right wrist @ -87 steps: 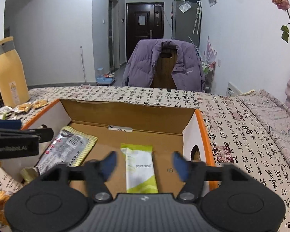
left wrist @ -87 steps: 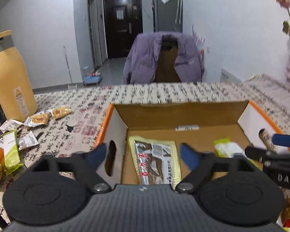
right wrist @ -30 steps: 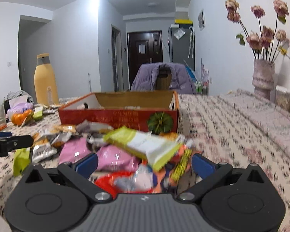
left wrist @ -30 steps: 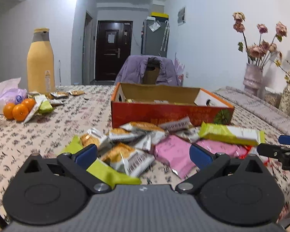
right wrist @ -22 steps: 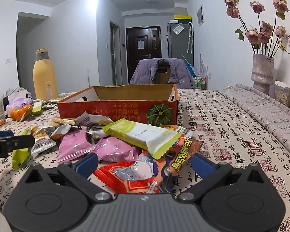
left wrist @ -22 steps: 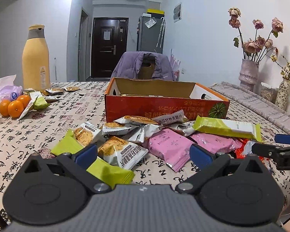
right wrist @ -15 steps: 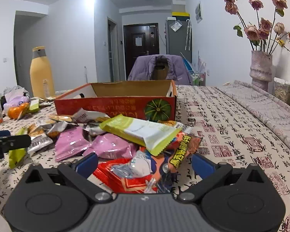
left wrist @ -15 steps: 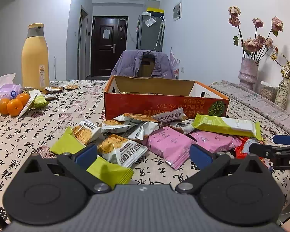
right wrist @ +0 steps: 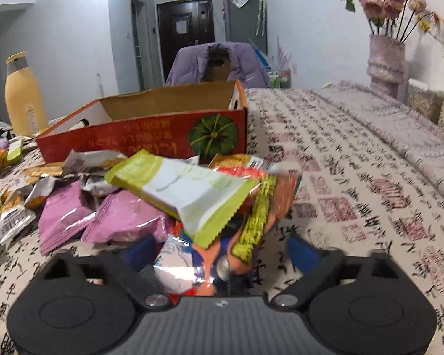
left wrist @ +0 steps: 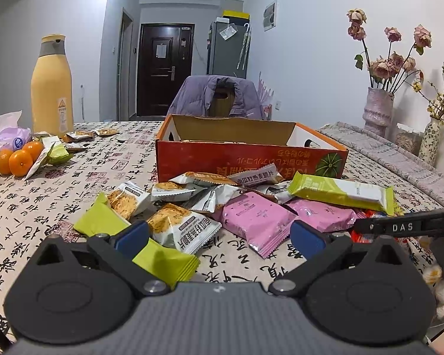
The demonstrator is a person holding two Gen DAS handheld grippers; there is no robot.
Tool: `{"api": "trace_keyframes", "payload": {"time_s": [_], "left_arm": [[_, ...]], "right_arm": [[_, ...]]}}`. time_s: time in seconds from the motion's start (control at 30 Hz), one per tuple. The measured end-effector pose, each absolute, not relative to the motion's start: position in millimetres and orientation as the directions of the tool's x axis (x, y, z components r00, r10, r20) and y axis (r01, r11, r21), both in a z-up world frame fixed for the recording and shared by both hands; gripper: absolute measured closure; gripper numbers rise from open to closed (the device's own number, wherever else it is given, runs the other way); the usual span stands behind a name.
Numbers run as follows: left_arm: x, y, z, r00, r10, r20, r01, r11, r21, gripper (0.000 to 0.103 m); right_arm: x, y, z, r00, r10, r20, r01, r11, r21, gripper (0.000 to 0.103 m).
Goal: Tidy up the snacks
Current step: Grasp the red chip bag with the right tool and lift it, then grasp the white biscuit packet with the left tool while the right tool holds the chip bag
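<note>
Right wrist view blurred; orange snack packet (right wrist: 204, 269) partly hidden under green-white wrapper (right wrist: 186, 189). Box (left wrist: 248, 159) contents hidden by near wall. Right hand-held gripper (left wrist: 399, 227) cut off by edge.

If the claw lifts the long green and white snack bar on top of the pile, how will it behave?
The green and white bar is probably light and fairly stiff, since it bridges other packets unbent. Its glossy wrapper may slip. Resting loosely atop the orange packet, it could slide off when nudged.

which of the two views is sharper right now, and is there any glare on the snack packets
Left wrist view: sharp throughout, print on the pink packet and red box crisp. Right wrist view: motion-blurred, the green-and-white bar smeared, with bright glare on the foil packet between the right gripper fingers.
</note>
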State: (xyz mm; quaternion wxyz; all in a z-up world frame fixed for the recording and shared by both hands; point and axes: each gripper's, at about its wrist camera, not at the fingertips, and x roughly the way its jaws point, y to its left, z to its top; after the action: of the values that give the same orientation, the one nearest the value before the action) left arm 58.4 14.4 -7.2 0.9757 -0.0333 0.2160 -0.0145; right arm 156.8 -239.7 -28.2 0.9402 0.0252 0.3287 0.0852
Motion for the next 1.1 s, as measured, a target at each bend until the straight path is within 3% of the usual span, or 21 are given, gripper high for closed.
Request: {"api": "trace_keyframes", "payload": {"time_s": [0.07,0.1,0.2,0.27,0.8,1.1], "left_arm": [[59,15,-8,0.904,-0.041,-0.426,0.010,0.997,-0.076,0.000],[60,15,-9,0.903,-0.041,-0.428,0.008,0.997,-0.079,0.000],[60,15,-8,0.903,-0.042,-0.428,0.008,0.997,-0.080,0.000],[59,16,-8,0.904,-0.041,-0.426,0.008,0.997,-0.079,0.000],[57,13,-6,0.899,-0.032,-0.437,-0.002,0.997,-0.077,0.000],[76,17,3,0.884,0.018,-0.466,-0.031,0.999,-0.021,0.000]], "right_arm": [[152,-240,-29,0.772,0.191,-0.607,-0.162,0.981,0.102,0.025],[150,-240,-29,0.772,0.197,-0.604,-0.172,0.980,0.099,0.035],[146,-243,-28,0.771,0.210,-0.601,-0.189,0.977,0.098,0.042],[143,-247,-27,0.774,0.223,-0.593,-0.199,0.974,0.107,0.056],[122,-287,17,0.899,0.123,-0.421,-0.114,0.992,0.047,0.061],[126,-273,14,0.886,0.187,-0.424,-0.175,0.982,0.069,0.061]]}}
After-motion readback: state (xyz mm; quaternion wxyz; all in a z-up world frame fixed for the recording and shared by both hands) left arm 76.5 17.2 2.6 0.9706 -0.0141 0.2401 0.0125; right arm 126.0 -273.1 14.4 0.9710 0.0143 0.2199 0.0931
